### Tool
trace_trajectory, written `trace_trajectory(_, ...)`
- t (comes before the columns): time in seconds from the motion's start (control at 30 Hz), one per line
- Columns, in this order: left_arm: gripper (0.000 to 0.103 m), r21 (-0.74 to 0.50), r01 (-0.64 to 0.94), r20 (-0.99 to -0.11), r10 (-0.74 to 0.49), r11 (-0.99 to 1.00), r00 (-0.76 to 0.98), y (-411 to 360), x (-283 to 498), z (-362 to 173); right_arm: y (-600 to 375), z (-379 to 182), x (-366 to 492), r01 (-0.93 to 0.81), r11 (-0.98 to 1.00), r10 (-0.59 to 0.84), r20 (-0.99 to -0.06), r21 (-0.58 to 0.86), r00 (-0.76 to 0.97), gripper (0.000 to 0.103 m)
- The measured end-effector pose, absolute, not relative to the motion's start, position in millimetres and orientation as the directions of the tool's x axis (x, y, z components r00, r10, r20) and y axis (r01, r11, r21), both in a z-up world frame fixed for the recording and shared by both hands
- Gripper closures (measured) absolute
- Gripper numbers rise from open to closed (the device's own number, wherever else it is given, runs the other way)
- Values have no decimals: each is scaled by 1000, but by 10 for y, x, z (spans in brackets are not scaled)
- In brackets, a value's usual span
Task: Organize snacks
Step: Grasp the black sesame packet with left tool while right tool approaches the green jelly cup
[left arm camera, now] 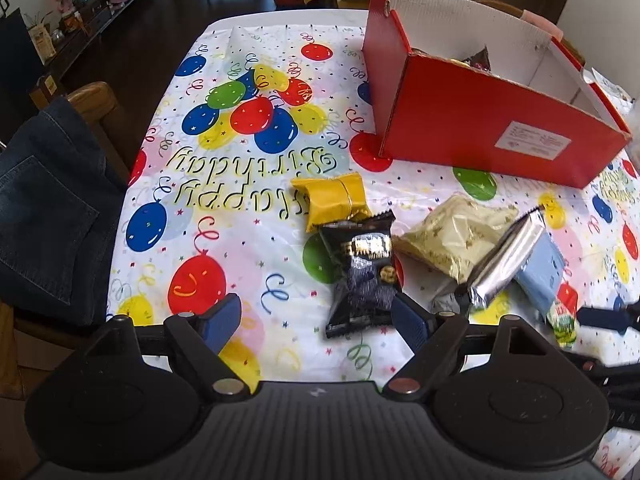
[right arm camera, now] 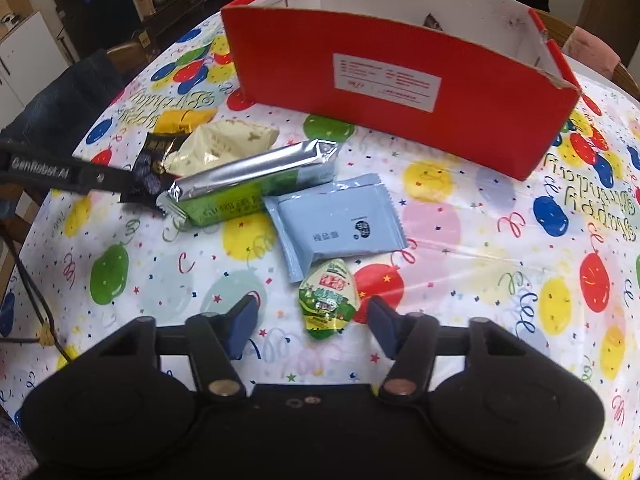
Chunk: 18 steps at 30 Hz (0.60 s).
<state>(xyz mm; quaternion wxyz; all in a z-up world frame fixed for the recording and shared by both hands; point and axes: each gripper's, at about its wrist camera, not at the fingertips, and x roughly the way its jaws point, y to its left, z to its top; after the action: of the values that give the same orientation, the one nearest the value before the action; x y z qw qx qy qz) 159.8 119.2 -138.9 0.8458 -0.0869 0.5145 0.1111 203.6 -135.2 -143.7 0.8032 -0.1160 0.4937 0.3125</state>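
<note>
A red box (left arm camera: 472, 120) with a white inside stands at the back of the table; it also shows in the right wrist view (right arm camera: 392, 80) and holds some dark packets. Loose snacks lie in front: a yellow packet (left arm camera: 332, 200), a black packet (left arm camera: 362, 272), a cream bag (left arm camera: 456, 236), a silver-green bar (right arm camera: 256, 184), a light blue packet (right arm camera: 336, 224) and a small green oval snack (right arm camera: 328, 300). My left gripper (left arm camera: 316, 320) is open, with the black packet just ahead of its right finger. My right gripper (right arm camera: 310, 324) is open, its fingers on either side of the green oval snack.
A birthday balloon tablecloth (left arm camera: 240, 128) covers the table. Jeans (left arm camera: 48, 208) hang over a wooden chair at the left edge. The left gripper's arm (right arm camera: 60, 172) reaches in over the black packet in the right wrist view. Shelves and furniture stand behind.
</note>
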Motion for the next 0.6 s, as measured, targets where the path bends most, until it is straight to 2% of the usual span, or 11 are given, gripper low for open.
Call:
trace_trajectory(0.37, 21, -44, -309, -923, 79, 950, 376, 1197, 1970, -1489, -1341, -1492, 2082, -619, 778, 366, -877, 105, 312, 54)
trace_trajectory(0.6, 22, -71, -320, -940, 44, 945, 339, 1204, 2101, -1557, -1354, -1517, 2093, -608, 788, 353, -880, 97, 318, 64)
